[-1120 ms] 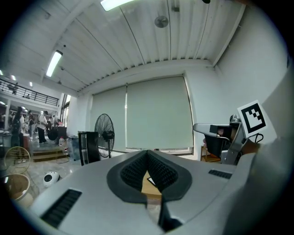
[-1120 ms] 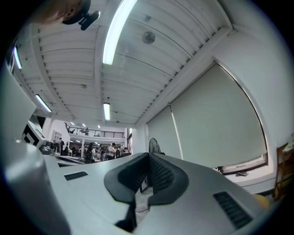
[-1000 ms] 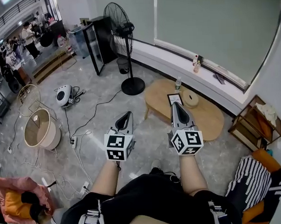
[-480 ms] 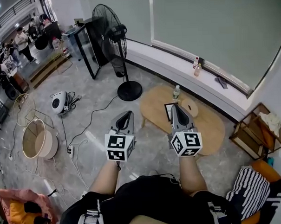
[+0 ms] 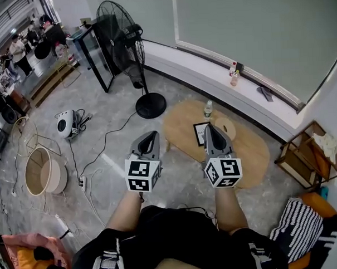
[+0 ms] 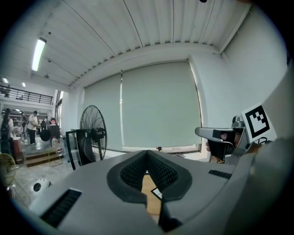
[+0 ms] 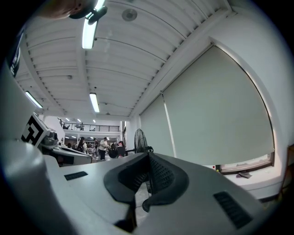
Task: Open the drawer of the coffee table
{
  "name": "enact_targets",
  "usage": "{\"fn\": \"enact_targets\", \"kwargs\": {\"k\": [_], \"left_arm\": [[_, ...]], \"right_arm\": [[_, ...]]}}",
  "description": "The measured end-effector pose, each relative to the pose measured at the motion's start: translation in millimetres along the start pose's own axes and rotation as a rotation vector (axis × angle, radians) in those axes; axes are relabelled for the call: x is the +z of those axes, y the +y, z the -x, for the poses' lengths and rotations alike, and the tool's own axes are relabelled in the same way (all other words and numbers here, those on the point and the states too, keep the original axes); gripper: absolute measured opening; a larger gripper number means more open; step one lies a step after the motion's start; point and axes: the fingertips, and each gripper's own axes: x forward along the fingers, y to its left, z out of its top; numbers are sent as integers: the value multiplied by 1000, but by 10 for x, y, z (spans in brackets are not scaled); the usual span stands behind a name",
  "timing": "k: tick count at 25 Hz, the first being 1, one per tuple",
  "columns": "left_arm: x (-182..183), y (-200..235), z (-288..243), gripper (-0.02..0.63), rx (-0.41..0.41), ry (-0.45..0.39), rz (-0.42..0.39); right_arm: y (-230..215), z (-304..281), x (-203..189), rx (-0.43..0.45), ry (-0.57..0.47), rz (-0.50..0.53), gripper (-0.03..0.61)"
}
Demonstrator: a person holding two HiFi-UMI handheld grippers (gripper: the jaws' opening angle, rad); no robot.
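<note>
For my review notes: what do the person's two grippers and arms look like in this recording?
The left gripper and right gripper share the same build: grey, tapering shells with black ribbed pads and dark slotted vents. Each carries a white cube printed with black square markers. The forearms are bare, with no sleeves on them, and the person wears black clothing.

Black pedestal fan (image 5: 121, 41) upright; white device (image 5: 64, 123), round basket (image 5: 43, 171) on floor (image 5: 108, 97) left; striped cushion (image 5: 305, 223) far right.
</note>
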Motion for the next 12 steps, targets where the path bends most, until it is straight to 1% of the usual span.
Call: {"fn": "enact_targets", "kwargs": {"k": [3,7,12], "left_arm": [[-22,-4,-177,20,-23,4,6],[-44,31,-434,20,-66,-3,23],[15,182,-899,20,-155,-30,14]], "right_arm": [[-114,-88,-57,-14,18,5,15],[-173,-231,-109,-37,41,40,15],[-329,-533,-131,-124,34,73,15]]}}
